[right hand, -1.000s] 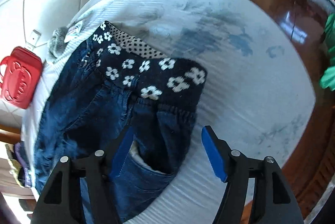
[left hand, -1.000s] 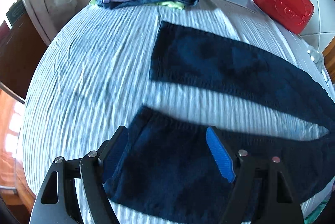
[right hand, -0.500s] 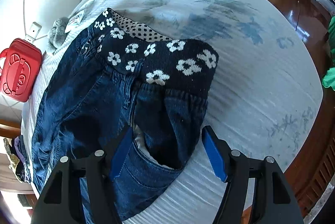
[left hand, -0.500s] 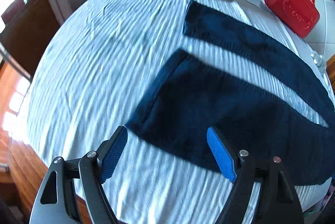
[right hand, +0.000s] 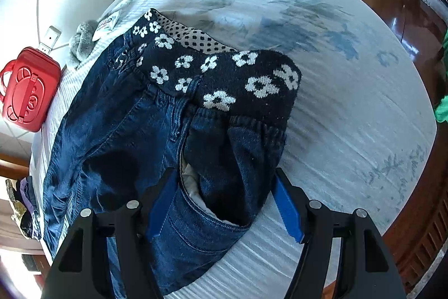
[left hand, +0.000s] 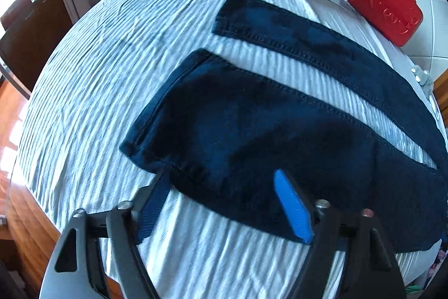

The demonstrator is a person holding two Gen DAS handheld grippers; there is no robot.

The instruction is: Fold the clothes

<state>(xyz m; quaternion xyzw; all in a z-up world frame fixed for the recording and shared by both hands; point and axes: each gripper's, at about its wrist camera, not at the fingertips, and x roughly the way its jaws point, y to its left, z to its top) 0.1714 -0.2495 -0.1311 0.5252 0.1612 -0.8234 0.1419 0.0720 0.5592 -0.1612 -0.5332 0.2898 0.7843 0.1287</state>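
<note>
Left gripper and right gripper: jaws apart, empty, above jeans spread flat on bed, near hem and waistband (knitted, thick). Risk: single-layer pinch at either end, causing slip or skewed fold.

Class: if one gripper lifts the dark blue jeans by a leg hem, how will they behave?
The dark blue denim jeans would probably sag limply; they lie flat with soft creases. Likely heavyish, given the thick stitched seams. The crinkled pale blue bedsheet may resist sliding.
</note>
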